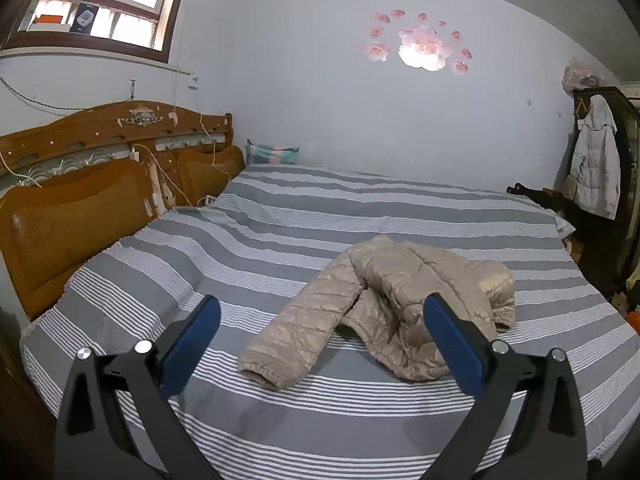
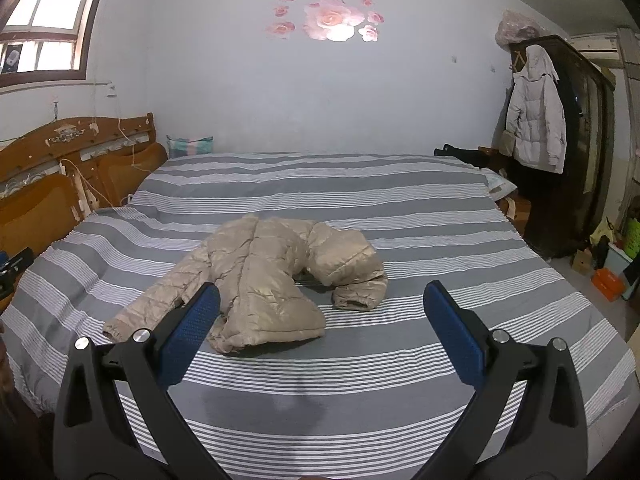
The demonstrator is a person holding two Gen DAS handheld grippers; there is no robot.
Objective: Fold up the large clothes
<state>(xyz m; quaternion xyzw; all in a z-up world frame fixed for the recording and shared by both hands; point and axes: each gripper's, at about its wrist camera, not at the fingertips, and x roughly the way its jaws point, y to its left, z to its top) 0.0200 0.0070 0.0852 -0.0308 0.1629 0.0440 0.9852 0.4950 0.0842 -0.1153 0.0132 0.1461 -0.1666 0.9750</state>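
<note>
Bedroom seen from both of my handheld grippers, each looking across a grey-and-white striped bed [image 1: 168,264]. Left of the jacket stands a carved wooden headboard [image 1: 72,200]. My left gripper [image 1: 322,334] hovers nearer me than the jacket, blue pads spread wide, holding nothing. A beige quilted puffer jacket [image 2: 260,276] lies crumpled in the middle of the bed, one sleeve stretched toward me, the other curled up. My right gripper [image 2: 322,322] is likewise fully open and empty, short of the jacket's hem. Right of the jacket, a pale coat [image 2: 536,120] hangs on a dark wardrobe. I judge I should first spread the jacket flat, pinching each sleeve cuff and drawing it outward.
</note>
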